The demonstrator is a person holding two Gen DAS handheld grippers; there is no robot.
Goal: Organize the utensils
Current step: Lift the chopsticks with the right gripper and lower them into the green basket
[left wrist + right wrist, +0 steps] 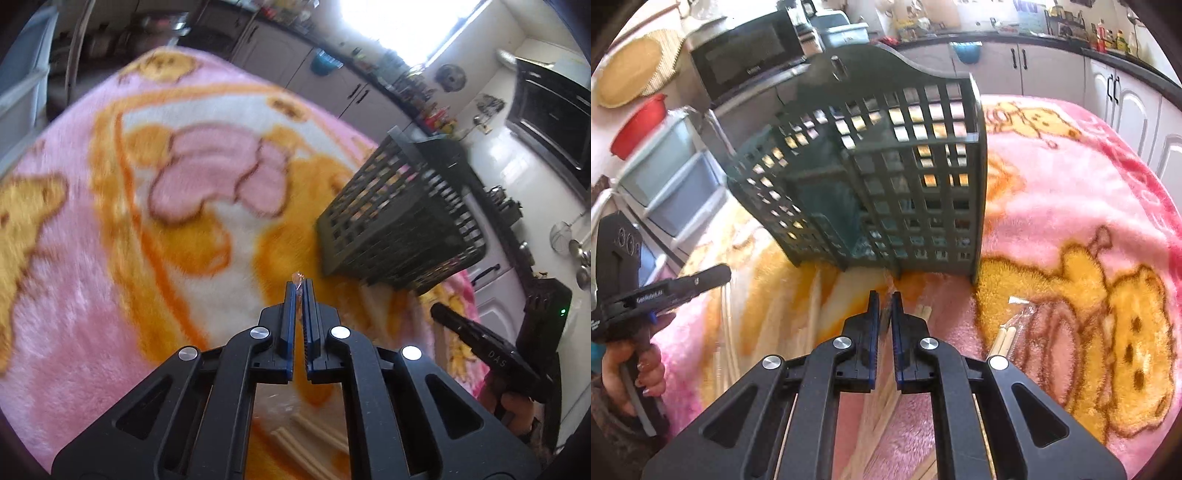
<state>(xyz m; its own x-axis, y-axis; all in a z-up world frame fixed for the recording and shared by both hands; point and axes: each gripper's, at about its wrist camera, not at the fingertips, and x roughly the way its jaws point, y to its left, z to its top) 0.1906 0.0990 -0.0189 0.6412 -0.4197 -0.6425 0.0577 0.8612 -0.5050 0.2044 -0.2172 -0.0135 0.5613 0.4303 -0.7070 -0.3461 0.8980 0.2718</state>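
The left black two-finger claw (300,286) fills the lower middle of its own wrist view, pointing downward, its blue-lined jaws drawn together on a thin scrap of clear crinkled wrapper (297,276) that pokes out at the tips. The right black two-finger claw (885,295) sits likewise at the lower middle of its view, jaws nearly together with a thin, blurred strip between them. At the left edge of the right wrist view, a hand (635,369) grips the left claw's handle. Fingers (517,406) wrap the right claw's handle at lower right of the left wrist view.
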